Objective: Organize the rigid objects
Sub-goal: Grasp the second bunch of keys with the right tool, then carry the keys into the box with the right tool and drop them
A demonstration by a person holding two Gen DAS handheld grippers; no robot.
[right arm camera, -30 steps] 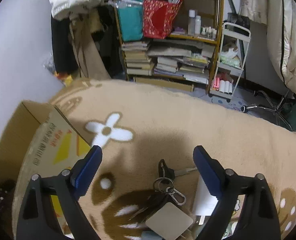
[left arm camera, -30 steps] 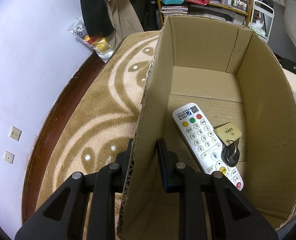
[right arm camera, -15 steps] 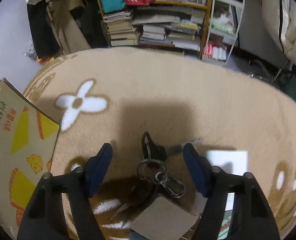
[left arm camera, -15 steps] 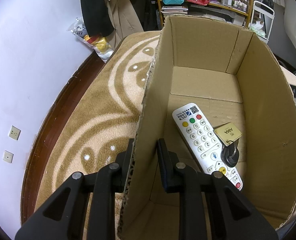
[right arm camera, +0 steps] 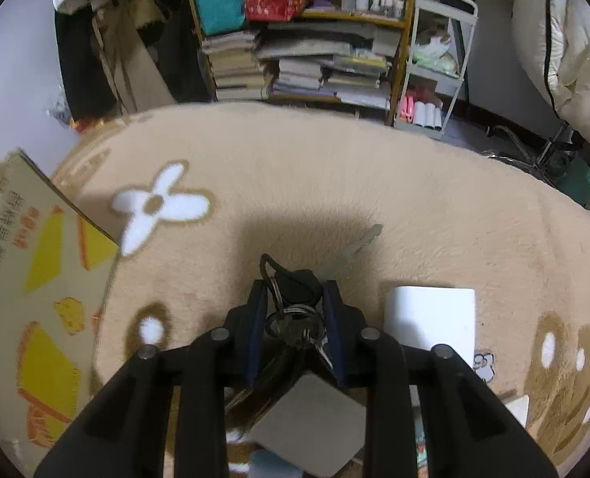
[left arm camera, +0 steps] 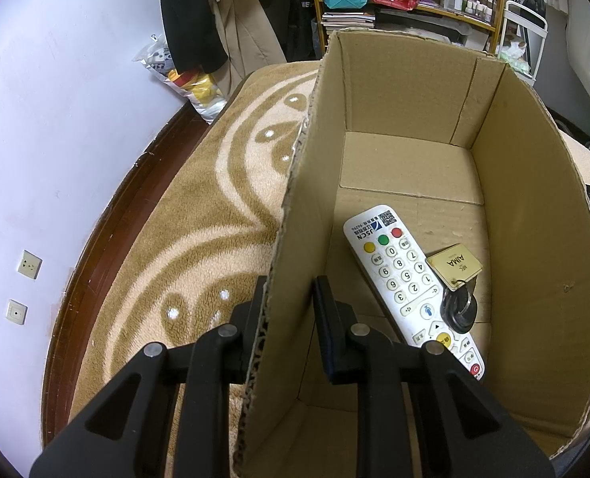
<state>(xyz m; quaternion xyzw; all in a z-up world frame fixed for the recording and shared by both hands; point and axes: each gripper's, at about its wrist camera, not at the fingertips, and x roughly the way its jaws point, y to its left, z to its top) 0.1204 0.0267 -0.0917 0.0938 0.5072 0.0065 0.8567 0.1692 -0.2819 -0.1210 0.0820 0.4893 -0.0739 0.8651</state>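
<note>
The left gripper has its jaws clamped on the near wall of the box, which holds a remote and a tagged key. The right gripper has just been closing; its jaws now pinch the keys on the rug, beside a white card.

There is one cardboard box. Inside the box I count one white remote and one black key with a tan tag. Beside the box, on the rug, there is one bunch of keys, one white card and one grey square tag. There are two black tools, one on the box wall and one around the keys.
</note>
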